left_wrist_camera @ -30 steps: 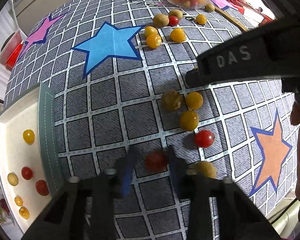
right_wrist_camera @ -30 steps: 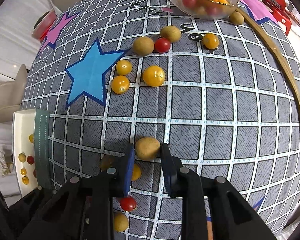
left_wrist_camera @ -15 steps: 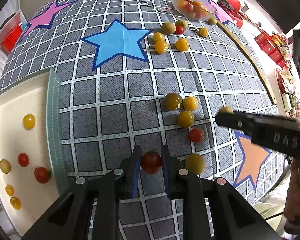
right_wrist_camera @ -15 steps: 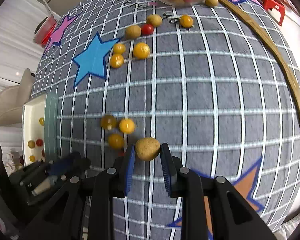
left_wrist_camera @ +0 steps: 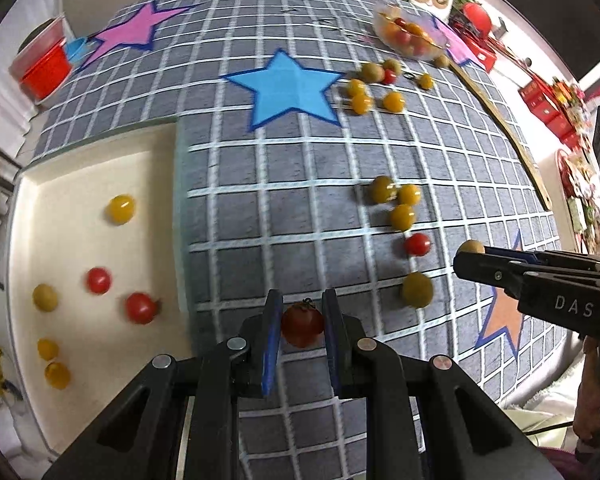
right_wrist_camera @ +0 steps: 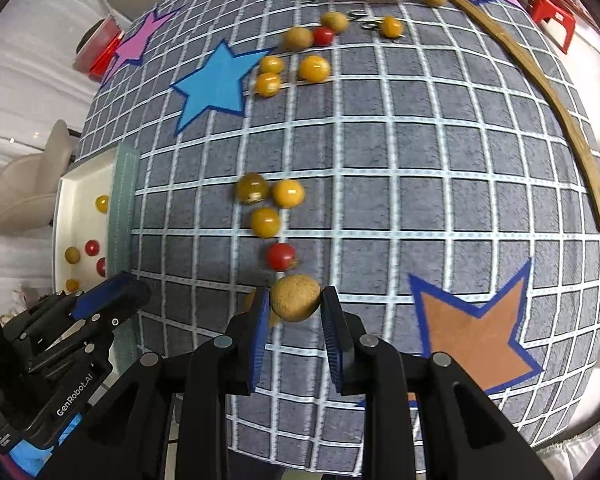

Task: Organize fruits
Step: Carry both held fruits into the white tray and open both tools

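Both grippers have lifted — left jaws pinching red tomato [left_wrist_camera: 302,326], right jaws pinching brown fruit [right_wrist_camera: 295,298].

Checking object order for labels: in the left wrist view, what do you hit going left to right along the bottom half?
Cream tray with small fruits → red tomato in the left gripper → green-yellow fruit on the cloth → right gripper holding a tan fruit.

Red tomato [left_wrist_camera: 302,327] pinched in left tongs [left_wrist_camera: 300,326], tan longan [right_wrist_camera: 295,298] in right tongs [right_wrist_camera: 294,308]
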